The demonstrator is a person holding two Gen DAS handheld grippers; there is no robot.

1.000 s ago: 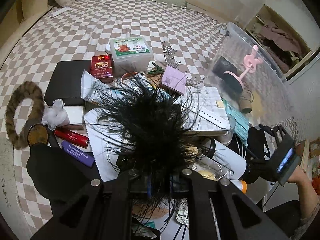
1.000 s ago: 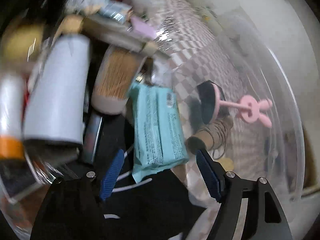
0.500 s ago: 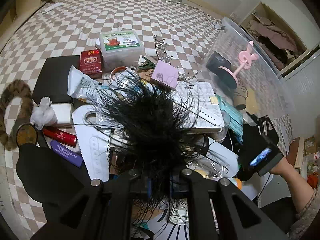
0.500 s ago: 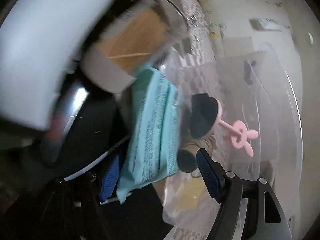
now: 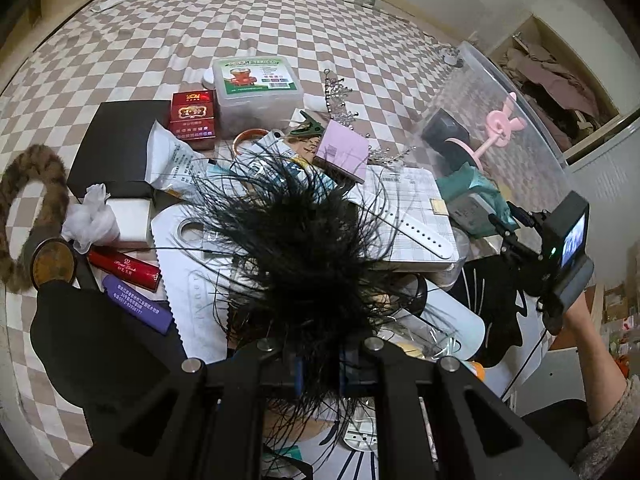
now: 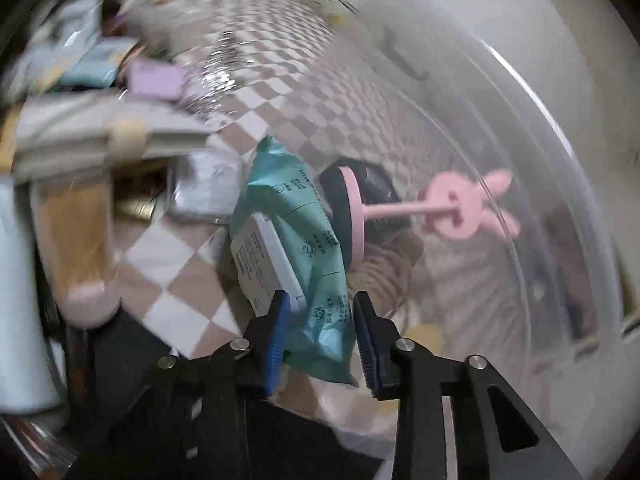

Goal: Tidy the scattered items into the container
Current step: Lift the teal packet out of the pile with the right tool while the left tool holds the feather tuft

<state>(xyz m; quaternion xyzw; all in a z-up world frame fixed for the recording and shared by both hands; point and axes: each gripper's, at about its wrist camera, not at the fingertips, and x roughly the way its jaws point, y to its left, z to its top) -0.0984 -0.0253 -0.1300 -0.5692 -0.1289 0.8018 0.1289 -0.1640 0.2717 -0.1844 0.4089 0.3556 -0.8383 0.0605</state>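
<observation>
While jaws close around teal wipes pack (image 6: 316,272), right gripper (image 6: 318,332) sits low centre of right wrist view; pack between pads, against clear container (image 6: 560,152) wall, pink bunny stand (image 6: 460,210) inside. Left gripper (image 5: 318,364) clamped on black feather tuft (image 5: 304,248), bottom centre of left wrist view, above clutter on checkered bed (image 5: 200,28). Container at upper right there.

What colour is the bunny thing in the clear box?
Pink. The bunny stand shows best in the right wrist view.
</observation>
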